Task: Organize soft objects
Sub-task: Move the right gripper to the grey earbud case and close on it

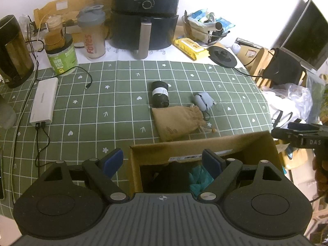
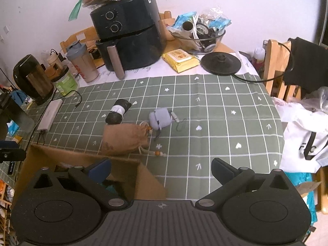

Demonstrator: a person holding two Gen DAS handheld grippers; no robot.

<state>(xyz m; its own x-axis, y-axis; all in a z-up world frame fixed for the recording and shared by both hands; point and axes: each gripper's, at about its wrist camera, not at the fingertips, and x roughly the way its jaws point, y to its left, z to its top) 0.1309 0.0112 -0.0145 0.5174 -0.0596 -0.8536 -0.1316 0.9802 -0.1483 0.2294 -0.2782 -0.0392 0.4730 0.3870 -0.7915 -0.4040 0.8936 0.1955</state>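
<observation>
Between picks: left gripper (image 1: pixel 163 161) and right gripper (image 2: pixel 161 168) both hang wide open and empty over the cardboard box (image 1: pixel 256 143), with tan pouch (image 1: pixel 177 122), black roll (image 1: pixel 160 93), grey case (image 1: pixel 203 100) just beyond the box, so next likely reach and close on the pouch.

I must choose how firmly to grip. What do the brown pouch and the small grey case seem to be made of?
Brown pouch: likely coarse woven cloth, matte; wrinkled, with a gathered drawstring neck. Grey case: probably silicone or soft plastic, smooth and matte with rounded edges; the look leaves it open.
</observation>
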